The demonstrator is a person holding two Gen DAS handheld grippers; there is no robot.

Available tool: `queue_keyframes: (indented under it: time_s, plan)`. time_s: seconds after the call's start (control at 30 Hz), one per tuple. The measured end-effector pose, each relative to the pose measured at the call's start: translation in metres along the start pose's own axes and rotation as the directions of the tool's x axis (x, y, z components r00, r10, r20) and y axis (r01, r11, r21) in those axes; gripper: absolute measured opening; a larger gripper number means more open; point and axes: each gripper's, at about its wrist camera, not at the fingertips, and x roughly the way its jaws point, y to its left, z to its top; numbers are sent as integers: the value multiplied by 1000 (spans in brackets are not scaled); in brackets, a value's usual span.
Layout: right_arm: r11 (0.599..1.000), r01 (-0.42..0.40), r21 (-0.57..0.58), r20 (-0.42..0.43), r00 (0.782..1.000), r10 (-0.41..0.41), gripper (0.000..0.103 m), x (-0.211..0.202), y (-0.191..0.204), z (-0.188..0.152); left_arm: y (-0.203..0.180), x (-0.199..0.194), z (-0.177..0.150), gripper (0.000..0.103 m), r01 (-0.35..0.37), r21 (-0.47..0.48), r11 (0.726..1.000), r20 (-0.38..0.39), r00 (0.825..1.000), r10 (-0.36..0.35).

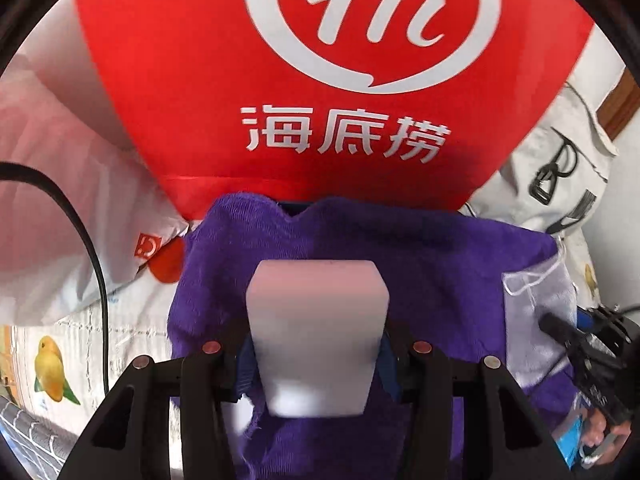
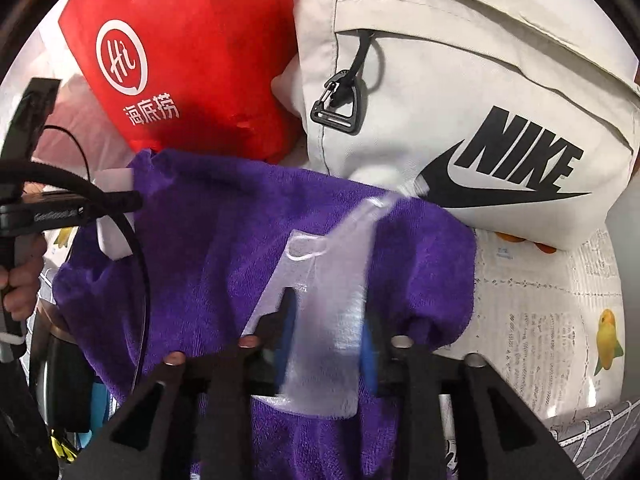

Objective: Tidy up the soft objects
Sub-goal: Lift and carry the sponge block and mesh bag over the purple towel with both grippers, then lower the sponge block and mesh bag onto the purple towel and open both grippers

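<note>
**Purple towel held between both grippers, bags behind**

Bedding printed with yellow birds (image 1: 50, 364) and lines of newsprint-style text is serving as the work surface; I am seeing it at lower left in the left wrist view and at right in the right wrist view.

I am reading the left gripper (image 1: 316, 336) as closed onto a pale, blurred block-shaped item (image 1: 318, 336) that is sitting between its fingers, with the purple towel (image 1: 440, 264) bunching around and under it. I cannot tell whether the towel itself is pinched there as well. The towel is lying across the bedding, its far edge touching the base of the red bag (image 1: 192, 80), which is standing just behind it and showing a white "Hi" logo.

I am seeing the right gripper (image 2: 326, 348) with its blue-padded fingers (image 2: 285, 336) closing on a translucent white mesh pouch (image 2: 328, 320) that is draping over the towel (image 2: 208, 248). The fingers are sitting close together with the pouch between them.

An off-white Nike bag (image 2: 460, 92) is leaning beside the red bag (image 2: 192, 40), touching it, with the towel's far right corner running up against its base. A black cable (image 1: 68, 208) is curving across the left side of the left wrist view.
</note>
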Motion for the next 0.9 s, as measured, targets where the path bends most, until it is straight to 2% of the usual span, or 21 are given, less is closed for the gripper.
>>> queue_keyframes:
  time_s: [0.17, 0.23, 0.3, 0.4, 0.5, 0.6, 0.9]
  plan:
    - [1000, 10, -21, 20, 1000, -9, 43, -7, 2, 0, -4, 13, 6, 49, -35, -1, 999, -9, 999, 35]
    - [999, 20, -28, 38, 999, -18, 51, -16, 0, -1, -5, 15, 7, 66, -41, -6, 999, -11, 999, 41]
    - [999, 25, -34, 52, 998, -24, 51, -21, 0, -1, -6, 17, 7, 73, -62, -9, 998, -21, 998, 62]
    - [999, 8, -31, 60, 998, -6, 51, -27, 3, -1, -7, 16, 6, 73, -94, -13, 995, -21, 995, 94]
    - [999, 7, -40, 60, 998, -5, 51, -33, 5, 0, -4, 10, 5, 73, -73, -18, 997, -20, 997, 73]
    - [999, 8, -49, 74, 997, -4, 51, -38, 13, 4, 0, -2, 2, 73, -90, -28, 996, -22, 996, 90]
    - [997, 6, -80, 142, 990, 5, 52, -77, 25, 3, -4, -62, -12, 73, -108, -2, 994, 21, 994, 108]
